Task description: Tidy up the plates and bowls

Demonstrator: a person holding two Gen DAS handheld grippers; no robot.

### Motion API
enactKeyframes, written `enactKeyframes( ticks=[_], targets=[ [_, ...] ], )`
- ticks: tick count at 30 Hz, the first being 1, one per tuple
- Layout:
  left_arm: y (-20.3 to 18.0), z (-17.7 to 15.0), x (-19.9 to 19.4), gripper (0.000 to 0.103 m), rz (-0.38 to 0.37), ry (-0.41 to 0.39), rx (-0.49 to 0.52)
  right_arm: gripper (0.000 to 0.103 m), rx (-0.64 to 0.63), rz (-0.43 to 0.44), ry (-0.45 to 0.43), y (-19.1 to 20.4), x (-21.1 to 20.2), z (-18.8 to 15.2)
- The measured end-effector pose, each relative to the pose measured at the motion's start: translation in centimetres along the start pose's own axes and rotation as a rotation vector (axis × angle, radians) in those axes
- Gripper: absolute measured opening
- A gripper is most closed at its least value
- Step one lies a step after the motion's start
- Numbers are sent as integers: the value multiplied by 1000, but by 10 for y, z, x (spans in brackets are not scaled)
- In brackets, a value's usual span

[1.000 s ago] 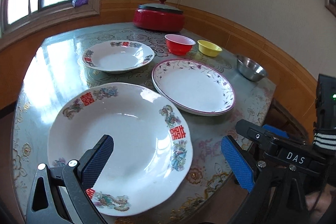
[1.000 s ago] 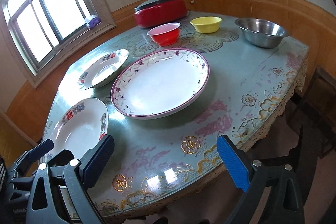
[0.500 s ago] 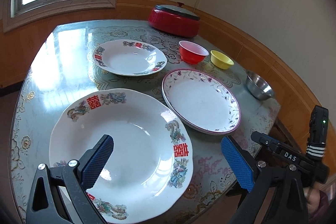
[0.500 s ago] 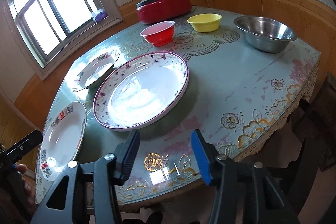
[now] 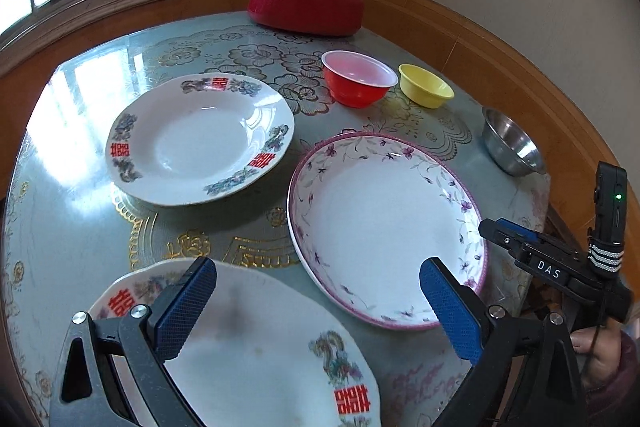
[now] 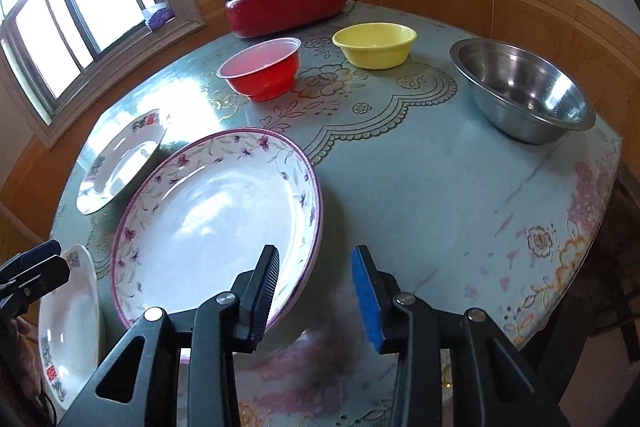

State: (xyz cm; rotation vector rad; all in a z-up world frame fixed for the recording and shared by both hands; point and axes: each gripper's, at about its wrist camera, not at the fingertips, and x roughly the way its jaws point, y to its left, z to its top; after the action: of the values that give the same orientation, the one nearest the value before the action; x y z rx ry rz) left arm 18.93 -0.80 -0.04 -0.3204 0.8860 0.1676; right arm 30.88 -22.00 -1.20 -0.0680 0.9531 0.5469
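Observation:
Three plates lie on the round table (image 5: 76,211). A purple-flowered plate (image 5: 380,227) (image 6: 216,227) is in the middle. A dragon-pattern plate (image 5: 196,139) (image 6: 116,163) is behind it on the left. A larger dragon plate (image 5: 272,355) (image 6: 68,323) is at the front left edge. A red bowl (image 5: 356,79) (image 6: 264,71), a yellow bowl (image 5: 426,91) (image 6: 376,45) and a steel bowl (image 5: 510,147) (image 6: 520,91) stand at the far right. My left gripper (image 5: 320,311) is open above the front dragon plate. My right gripper (image 6: 316,291) is partly open at the flowered plate's near rim.
A red lidded electric pot (image 5: 306,3) (image 6: 286,3) stands at the table's far edge by the wall. A window (image 6: 76,7) is on the left. The table's front edge (image 6: 568,267) drops off to the right near a dark chair.
My left gripper moved forward and right, so the front dragon plate sits lower in view. My right gripper narrowed its jaws and came closer to the flowered plate's rim.

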Motion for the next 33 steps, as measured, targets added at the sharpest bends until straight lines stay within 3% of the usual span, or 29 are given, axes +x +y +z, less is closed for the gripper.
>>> enactKeyframes(
  ticks=[5,9,11,13,19,21,23,26,28,33],
  targets=[
    [2,19,38,82,-38,83,20,37,-21,-26,45,7,28,13],
    [3,25,62,73,-40,140,35,23,-72,-28,55,17,37,13],
    [0,26,69,71,-41,155,49,23,-103,-38,55,20,37,14],
    [-3,27,78,62,-41,183,58,22,-132,-31,60,20,37,15],
    [-14,25,83,57,47,189,81,20,-255,5,92,18,40,21],
    [-18,24,82,44,63,190,73,21,-321,-13,99,20,42,26],
    [-27,20,81,42,77,188,77,22,-375,-26,117,15,45,31],
    [-44,11,82,42,134,175,93,23,-438,30,156,0,49,37],
    [-52,3,80,40,139,171,77,29,-468,84,187,-13,51,42],
    [-69,-22,72,35,168,116,20,30,-507,196,199,-41,52,49]
  ],
)
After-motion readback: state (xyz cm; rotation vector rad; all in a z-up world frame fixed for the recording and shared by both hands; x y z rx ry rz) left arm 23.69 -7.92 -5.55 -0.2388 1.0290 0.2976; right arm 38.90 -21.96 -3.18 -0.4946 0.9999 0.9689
